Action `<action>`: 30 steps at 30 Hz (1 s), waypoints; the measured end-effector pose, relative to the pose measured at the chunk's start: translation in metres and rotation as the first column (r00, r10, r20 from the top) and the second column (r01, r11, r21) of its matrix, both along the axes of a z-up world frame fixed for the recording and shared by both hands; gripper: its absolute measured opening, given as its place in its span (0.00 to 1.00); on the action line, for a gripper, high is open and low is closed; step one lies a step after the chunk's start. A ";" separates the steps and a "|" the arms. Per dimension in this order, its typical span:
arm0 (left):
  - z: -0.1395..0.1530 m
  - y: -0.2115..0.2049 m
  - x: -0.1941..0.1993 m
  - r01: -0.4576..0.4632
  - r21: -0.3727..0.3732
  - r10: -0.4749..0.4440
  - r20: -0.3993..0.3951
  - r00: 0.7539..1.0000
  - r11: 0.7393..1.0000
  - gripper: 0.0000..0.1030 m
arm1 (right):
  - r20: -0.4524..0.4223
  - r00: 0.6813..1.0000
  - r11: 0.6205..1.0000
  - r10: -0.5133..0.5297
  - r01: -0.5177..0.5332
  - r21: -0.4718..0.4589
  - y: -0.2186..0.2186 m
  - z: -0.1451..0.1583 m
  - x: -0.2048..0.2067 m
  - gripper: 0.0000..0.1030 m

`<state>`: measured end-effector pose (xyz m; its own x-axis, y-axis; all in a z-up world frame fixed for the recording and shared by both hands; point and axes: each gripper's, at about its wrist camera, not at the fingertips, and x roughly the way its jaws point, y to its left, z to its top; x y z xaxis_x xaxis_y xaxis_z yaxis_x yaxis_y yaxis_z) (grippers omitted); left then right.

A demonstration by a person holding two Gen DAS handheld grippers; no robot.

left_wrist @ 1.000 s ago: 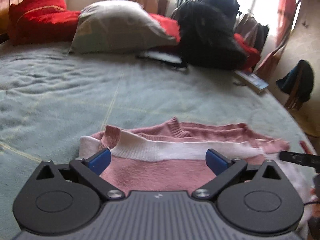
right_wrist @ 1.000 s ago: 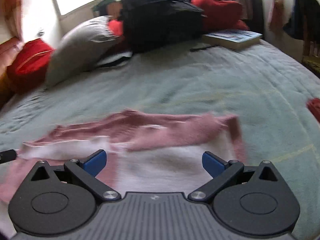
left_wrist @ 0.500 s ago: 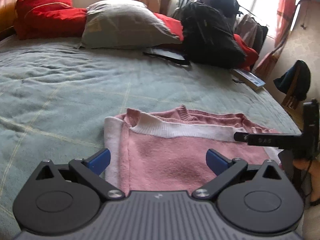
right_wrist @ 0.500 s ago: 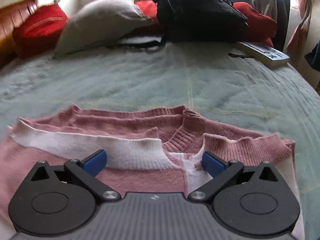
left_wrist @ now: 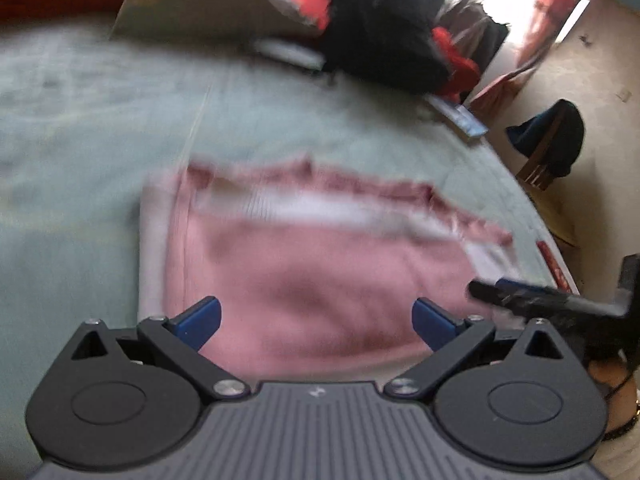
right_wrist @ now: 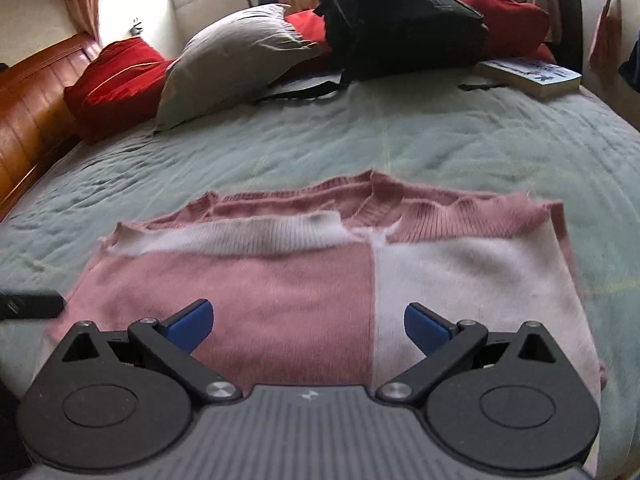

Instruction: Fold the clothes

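A pink and white knit sweater (right_wrist: 328,276) lies folded flat on the pale green bedspread (right_wrist: 400,136), its ribbed collar and hem toward the pillows. In the blurred left wrist view the same sweater (left_wrist: 304,272) fills the middle. My left gripper (left_wrist: 316,318) hovers open over the sweater's near edge, nothing between its blue pads. My right gripper (right_wrist: 306,320) is also open above the near part, straddling the seam between the pink and white halves. The right gripper's finger shows as a dark bar (left_wrist: 528,300) at the sweater's right edge; the left one's tip (right_wrist: 30,303) shows at the left.
At the head of the bed sit a grey pillow (right_wrist: 236,60), red cushions (right_wrist: 116,76), a black backpack (right_wrist: 396,16) and a book (right_wrist: 528,74). A wooden headboard (right_wrist: 28,112) runs along the left. A chair with dark clothing (left_wrist: 552,136) stands beside the bed's right side.
Both grippers have drawn back and risen from the sweater, which now lies flat and shows more of its body. The left view has become blurred from motion.
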<state>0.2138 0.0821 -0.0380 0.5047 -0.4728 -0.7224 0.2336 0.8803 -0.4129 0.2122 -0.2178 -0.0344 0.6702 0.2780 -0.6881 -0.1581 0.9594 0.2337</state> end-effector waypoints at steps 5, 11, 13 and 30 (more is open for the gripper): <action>-0.004 0.001 -0.020 -0.023 -0.001 0.023 0.001 1.000 1.000 0.98 | -0.014 1.000 1.000 -0.020 0.020 0.014 -0.011 -0.007 -0.010 1.00; 0.010 -0.015 -0.013 0.004 -0.010 -0.003 0.053 0.999 1.000 0.99 | -0.001 0.999 0.998 -0.040 0.040 0.057 -0.023 -0.006 -0.023 1.00; -0.006 -0.023 -0.006 0.019 -0.011 -0.019 -0.001 1.000 1.000 0.99 | -0.009 0.999 0.998 -0.036 0.036 0.048 -0.023 -0.007 -0.025 1.00; 0.064 0.026 0.002 0.053 0.151 -0.066 0.082 0.994 0.987 0.99 | -0.100 0.985 0.940 0.143 -0.103 0.325 0.024 0.007 0.001 1.00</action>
